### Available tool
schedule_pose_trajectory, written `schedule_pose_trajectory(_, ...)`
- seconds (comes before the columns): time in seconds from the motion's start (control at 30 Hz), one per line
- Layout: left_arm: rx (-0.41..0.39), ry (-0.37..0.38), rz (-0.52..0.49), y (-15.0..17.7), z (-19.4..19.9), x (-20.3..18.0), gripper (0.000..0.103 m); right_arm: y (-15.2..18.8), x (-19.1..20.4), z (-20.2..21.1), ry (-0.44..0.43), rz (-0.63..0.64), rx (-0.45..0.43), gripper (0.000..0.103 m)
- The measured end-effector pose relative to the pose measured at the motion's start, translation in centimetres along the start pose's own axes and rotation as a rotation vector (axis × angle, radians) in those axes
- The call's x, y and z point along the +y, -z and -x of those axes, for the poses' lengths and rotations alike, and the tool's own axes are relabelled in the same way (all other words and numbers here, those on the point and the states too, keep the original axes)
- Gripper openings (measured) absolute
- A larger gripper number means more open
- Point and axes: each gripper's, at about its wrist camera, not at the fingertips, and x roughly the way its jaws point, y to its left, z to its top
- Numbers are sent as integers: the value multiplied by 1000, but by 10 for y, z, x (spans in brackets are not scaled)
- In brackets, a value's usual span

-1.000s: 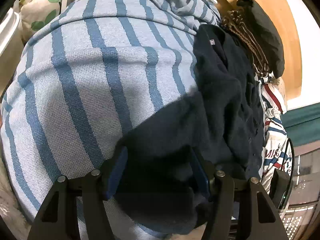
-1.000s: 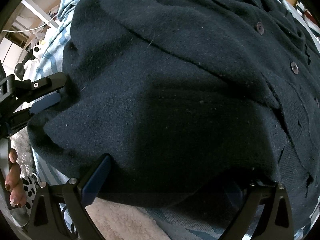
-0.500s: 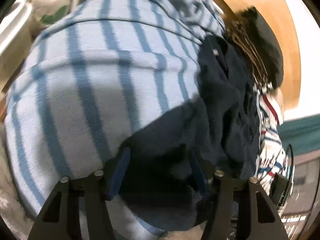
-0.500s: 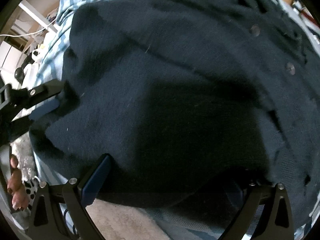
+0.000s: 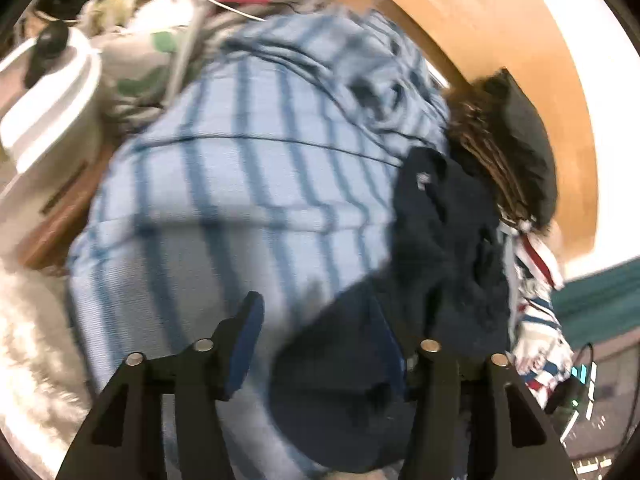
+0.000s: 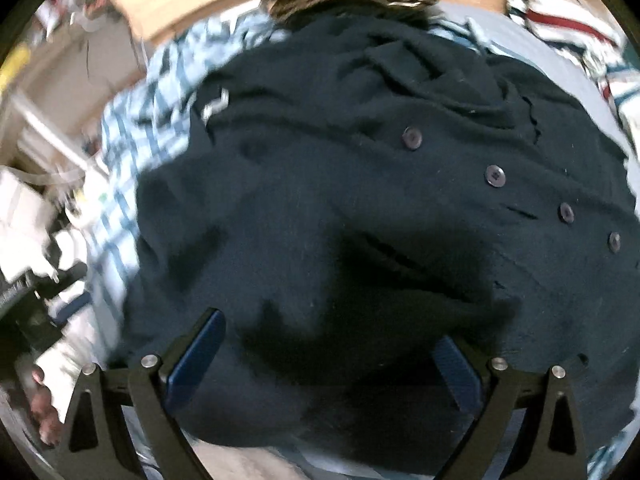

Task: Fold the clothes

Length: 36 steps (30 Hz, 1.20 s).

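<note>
Because the clothes must be folded one at a time, the dark blue cardigan (image 6: 360,200) is the one being worked on. It lies spread on top of a light blue striped cloth (image 5: 240,184), which makes a soft, flat place to fold on. In the right wrist view the cardigan fills the middle of the frame, buttons toward the right. In the left wrist view it runs from the bottom middle up the right side.

The left claw (image 5: 316,312) sits at the bottom of its frame, pointing down at the cloth. Its jaws have just been opening, and now they stand apart. A floppy end of the cardigan lies between them, close to the right-hand finger. The other finger hangs free over the stripes, so nothing is being pinched. I think it has let that end go so it can lie where it was put.

The right claw (image 6: 330,328) is at the bottom of its frame with its jaws wide apart too. The cardigan's lower edge lies between them, but both blue pads look bare, so I think it is not squeezing.

More clothes wait at the upper right of the left view: a dark and brown top (image 5: 512,140) and a white, red and blue one (image 5: 536,320).
</note>
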Motion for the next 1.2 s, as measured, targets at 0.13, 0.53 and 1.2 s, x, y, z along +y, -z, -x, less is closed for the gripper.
schedule_pose_trajectory(0.13,49,-16,-19,-13,-35,-16,80,1,5,-13,-61,-114,-11,102)
schedule_pose_trajectory(0.53,127,-85,-283,-3,-120,-86,76,-17,57,-119,-89,-232,36,103)
schedule_pose_trajectory(1.2,6,-94,-73,-51,-70,-31,75,-19,90,-118,-93,-116,16,103)
